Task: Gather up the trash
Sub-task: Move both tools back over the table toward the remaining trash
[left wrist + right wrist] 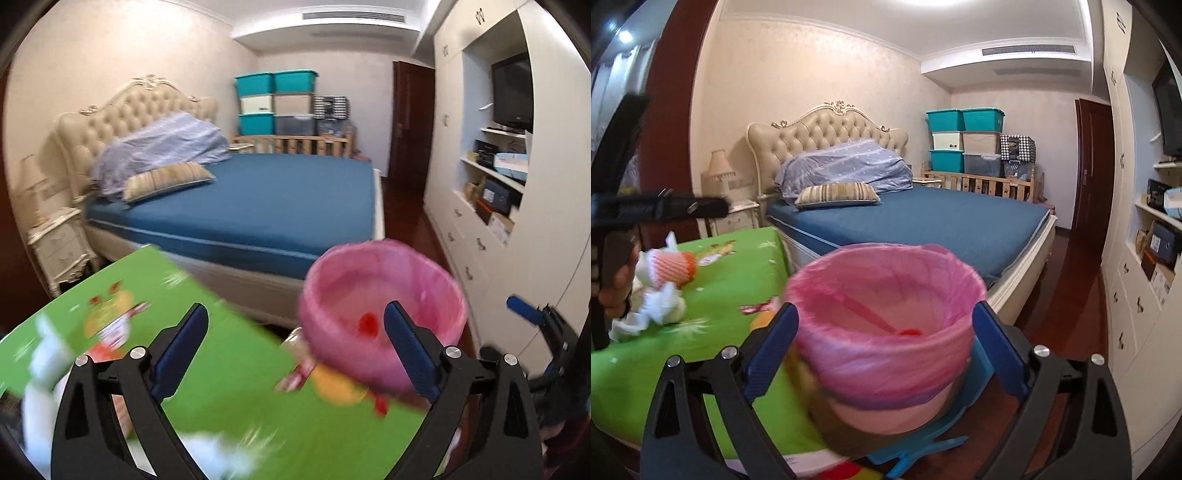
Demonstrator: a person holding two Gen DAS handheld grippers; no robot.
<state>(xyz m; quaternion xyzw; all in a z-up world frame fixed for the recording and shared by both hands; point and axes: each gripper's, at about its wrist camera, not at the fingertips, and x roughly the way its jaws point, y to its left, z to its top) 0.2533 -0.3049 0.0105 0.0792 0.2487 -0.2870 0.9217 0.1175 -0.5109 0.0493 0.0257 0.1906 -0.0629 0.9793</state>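
Both grippers released, right gripper (882,345) flanking the pink-bagged round waste bin (886,317); a careless nudge may topple it.

You can't make out the red thing (368,325) inside the pink bin (384,314); it is too blurry. The white and orange trash (665,288) on the green table (713,314) is smeared too. The bin hides its blue stand (923,446).
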